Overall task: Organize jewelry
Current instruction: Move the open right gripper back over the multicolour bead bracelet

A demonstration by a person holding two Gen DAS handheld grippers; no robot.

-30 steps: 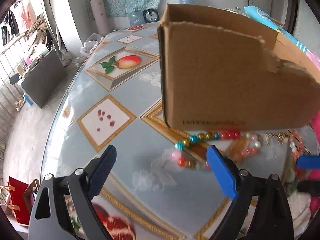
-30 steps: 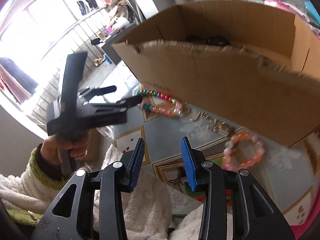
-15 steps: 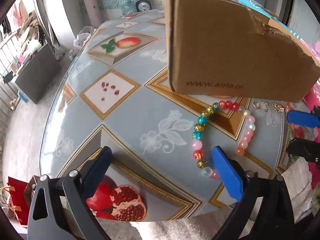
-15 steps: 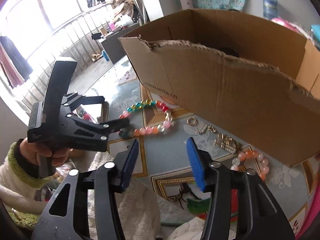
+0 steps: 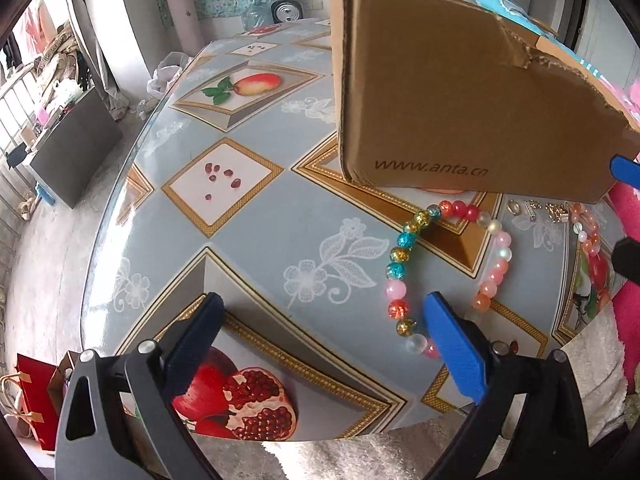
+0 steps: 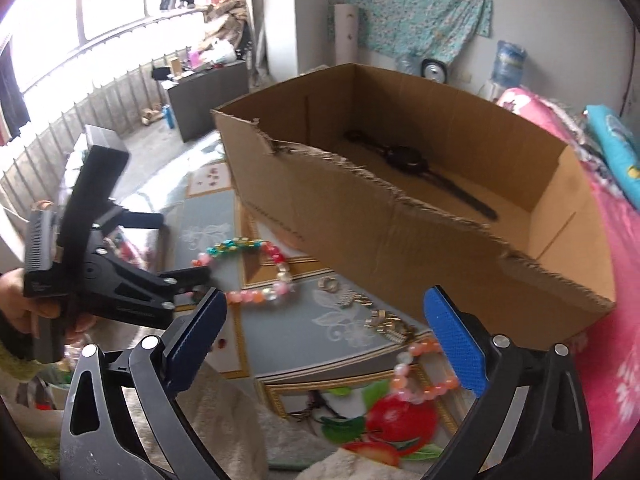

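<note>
**Beaded bracelets on the table, both claws spread wide**

Bracelet of mixed beads [image 5: 448, 272] lying in a loop on the patterned table [image 5: 256, 216], just in front of the cardboard box [image 5: 452, 112]. Left gripper [image 5: 328, 340] released, jaws fully apart, nothing between them; right-hand blue pad [image 5: 452, 344] covering the near end of the loop, contact impossible to judge. Right gripper [image 6: 328, 340] also released, jaws having just been opening, empty, hovering over the table edge. Orange bracelet [image 6: 420, 372] partly hidden behind its right pad [image 6: 454, 336]. Small gold pieces [image 6: 384, 320] and a ring [image 6: 328, 283] scattered between the two bracelets, too small to identify further. Left gripper seen from the right wrist camera held in a hand [image 6: 24, 308], cut off by the frame edge, tips close to the mixed beads [image 6: 248, 272].

Box open at the top, front wall torn ragged; inside, a dark watch-like strap [image 6: 420, 168] lying flat on the bottom. Remaining floor of the box blocked by the torn wall
</note>
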